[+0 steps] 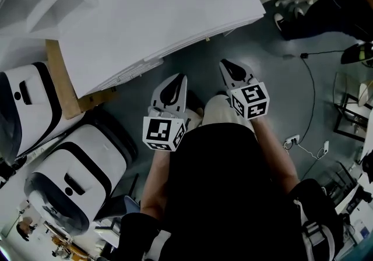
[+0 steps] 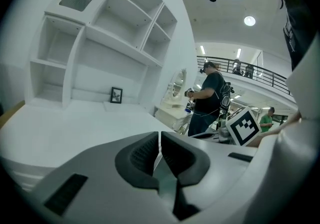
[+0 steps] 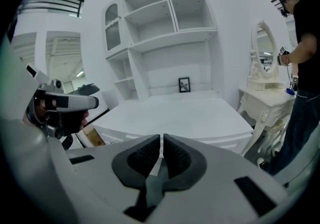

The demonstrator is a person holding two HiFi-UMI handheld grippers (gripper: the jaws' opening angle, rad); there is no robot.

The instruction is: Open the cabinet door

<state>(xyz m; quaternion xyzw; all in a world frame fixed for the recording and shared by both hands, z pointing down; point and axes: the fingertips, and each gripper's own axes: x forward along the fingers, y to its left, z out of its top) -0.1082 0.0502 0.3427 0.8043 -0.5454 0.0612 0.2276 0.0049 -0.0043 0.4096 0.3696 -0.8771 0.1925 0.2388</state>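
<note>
1. Head view: You hold both grippers low in front of you, above the grey floor (image 1: 291, 32). Your left gripper (image 1: 176, 81) and your right gripper (image 1: 229, 67) both point toward the white cabinet (image 1: 157, 15). Its flat top fills the upper part of this view. The 2 tips sit just below its front edge in the picture. You cannot see the cabinet door from up here. 2 white and black machines (image 1: 70, 178) stand on the left, and a thin cable (image 1: 313, 97) lies on the floor at the right.

2. Left gripper view: The left gripper (image 2: 160, 140) has its 2 dark pads almost pressed together. Only a thin slit shows between them, and nothing is in it. The white cabinet (image 2: 75, 123) lies ahead, apart from the tips. Open shelves (image 2: 115, 33) rise at its back, and a small picture frame (image 2: 116, 95) stands under them. A person (image 2: 207, 98) stands farther off at the right.

3. Right gripper view: The right gripper (image 3: 162, 143) looks the same, with pads nearly together, a thin slit and nothing held. The white cabinet (image 3: 175, 113) is ahead and a bit below, not touching the tips. The small picture frame (image 3: 184, 84) stands at the back of its top, under the open shelves (image 3: 165, 13). A white table with a mirror (image 3: 265, 88) stands just right of the cabinet. You cannot pick out the door here.
</note>
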